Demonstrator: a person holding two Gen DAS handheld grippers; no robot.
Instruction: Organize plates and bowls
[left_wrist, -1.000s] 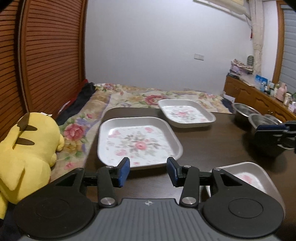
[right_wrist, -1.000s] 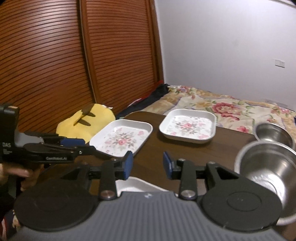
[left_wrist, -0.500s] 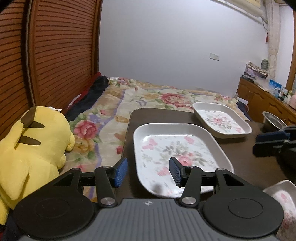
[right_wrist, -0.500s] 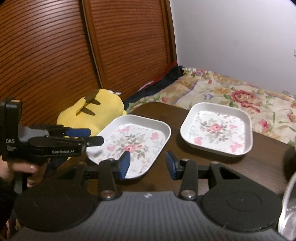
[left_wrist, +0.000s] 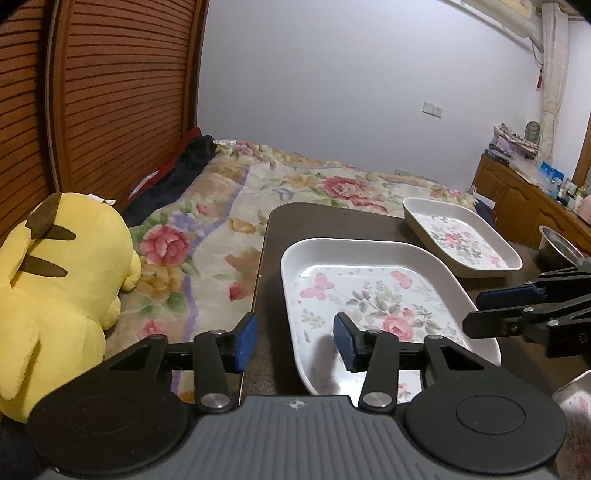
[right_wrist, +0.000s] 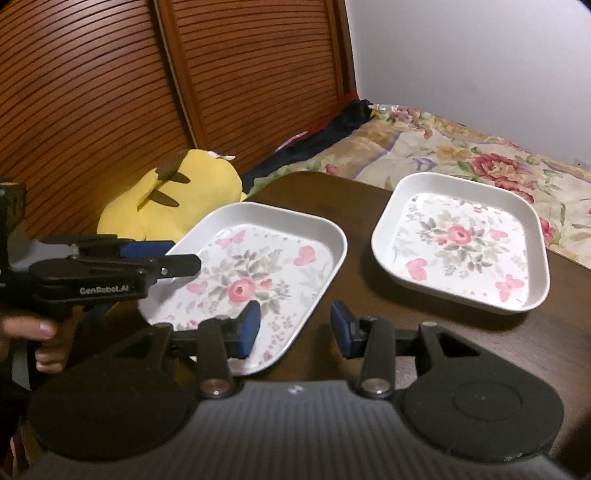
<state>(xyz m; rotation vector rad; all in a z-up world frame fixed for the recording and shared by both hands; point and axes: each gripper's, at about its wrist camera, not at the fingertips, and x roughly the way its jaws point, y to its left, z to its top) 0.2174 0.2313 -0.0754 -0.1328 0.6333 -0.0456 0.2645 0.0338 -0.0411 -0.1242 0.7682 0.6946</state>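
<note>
Two white floral square plates sit on the dark table (left_wrist: 273, 258). The near plate (left_wrist: 369, 295) (right_wrist: 251, 280) lies just ahead of both grippers, and the far plate (left_wrist: 461, 236) (right_wrist: 461, 243) is behind it. My left gripper (left_wrist: 295, 341) (right_wrist: 173, 256) is open, and the near plate's left rim shows between its fingers. On the opposite side my right gripper (right_wrist: 295, 328) (left_wrist: 487, 308) is also open, with the plate's right rim in its gap. Neither holds anything. A steel bowl (left_wrist: 557, 247) stands at the far right. A third floral plate (left_wrist: 576, 402) peeks in at the lower right.
A yellow plush toy (left_wrist: 55, 277) (right_wrist: 166, 206) lies left of the table on a flowered bedspread (left_wrist: 221, 229). Slatted wooden doors (right_wrist: 110, 92) stand behind it. A wooden cabinet (left_wrist: 524, 206) with small items lines the right wall. A hand (right_wrist: 33, 332) grips the left tool.
Both grippers have swung left and closed in on the near plate from either side. The steel bowls have left the right wrist view. Both stay open.
</note>
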